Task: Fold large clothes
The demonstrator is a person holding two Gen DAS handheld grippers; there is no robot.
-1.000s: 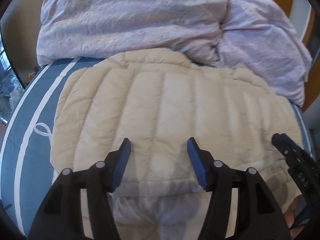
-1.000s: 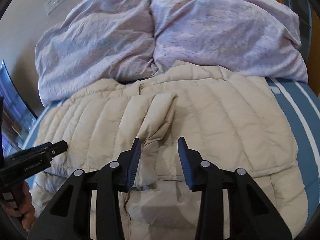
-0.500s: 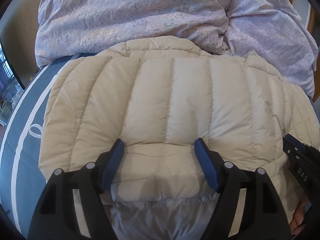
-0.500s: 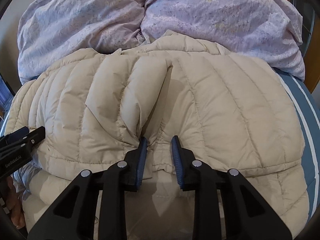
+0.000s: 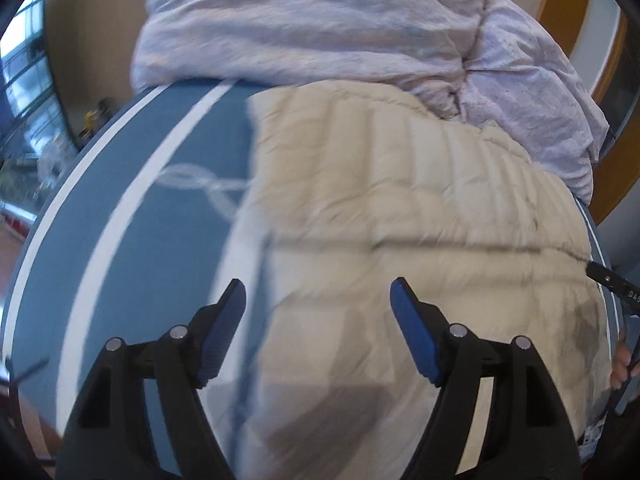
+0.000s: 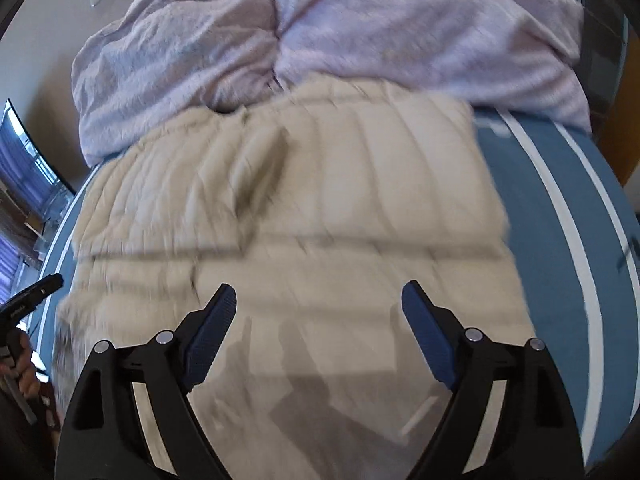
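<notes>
A cream quilted puffer jacket [image 5: 400, 200] lies folded on the blue bed cover, also in the right wrist view [image 6: 320, 208]. My left gripper [image 5: 318, 300] is open and empty above the jacket's left near edge. My right gripper [image 6: 318, 304] is open wide and empty above the jacket's near part. The other gripper's tip shows at the right edge of the left wrist view [image 5: 612, 284] and at the left edge of the right wrist view [image 6: 32, 292]. Both views are motion-blurred.
A crumpled lilac duvet [image 5: 340, 32] is heaped at the far end of the bed, also in the right wrist view [image 6: 320, 40]. The blue bed cover with white stripes [image 5: 120, 220] lies bare left of the jacket and right of it [image 6: 560, 220].
Both grippers have pulled back from the jacket. The right gripper's jaws were nearly closed at a fold and are now wide open. The left view has swung left over the bed cover.
</notes>
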